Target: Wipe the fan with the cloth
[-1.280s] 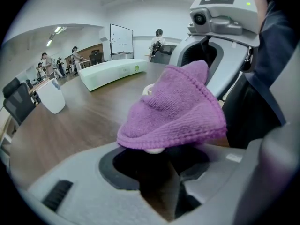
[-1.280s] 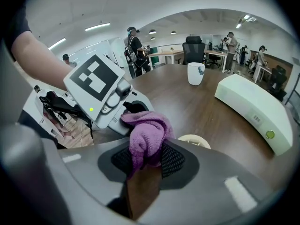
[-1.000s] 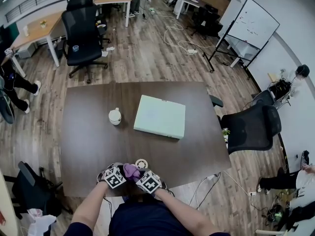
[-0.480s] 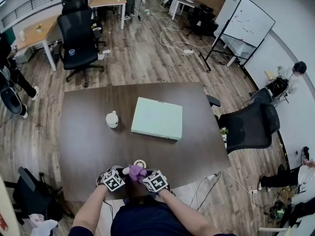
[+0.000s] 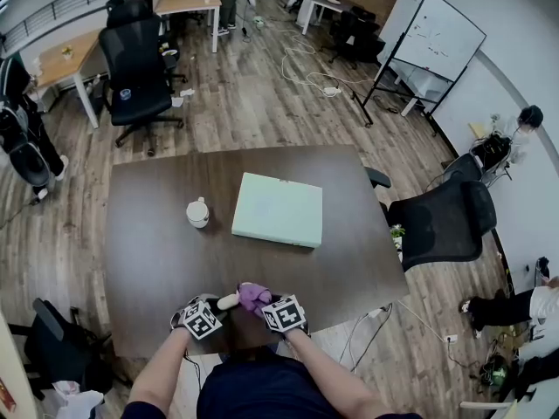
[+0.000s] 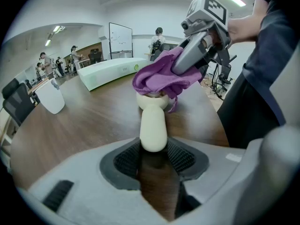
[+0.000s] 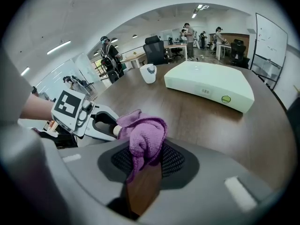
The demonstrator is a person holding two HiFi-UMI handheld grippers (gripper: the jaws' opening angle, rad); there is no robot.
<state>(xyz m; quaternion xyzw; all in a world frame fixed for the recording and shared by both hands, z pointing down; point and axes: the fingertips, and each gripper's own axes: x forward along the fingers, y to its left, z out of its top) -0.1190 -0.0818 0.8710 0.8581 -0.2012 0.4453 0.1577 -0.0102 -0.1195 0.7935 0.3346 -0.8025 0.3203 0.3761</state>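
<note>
Fan: small, cream, smooth plastic, with a rounded handle. That handle lies between the ribbed black pads of the left tongs, which are clamped on it at a middling width. Only the left gripper view shows this grip. It also shows the fan's round head half buried under the cloth, a soft, fuzzy purple rag draped in loose folds. The right tongs reach in from the upper right there, with a marker cube on top.

The right gripper view gives what that one hides. The cloth is bunched between the right tongs' own gridded dark pads and pinched fast, with 1 tail hanging down.

The head view alone lays out the whole dark brown, wood-grained tabletop. The fan is at its near edge, just before the person, between the 2 tongs. A flat pale green box with rounded corners lies near the middle. A white cup stands to the box's left, well apart from the fan.
</note>
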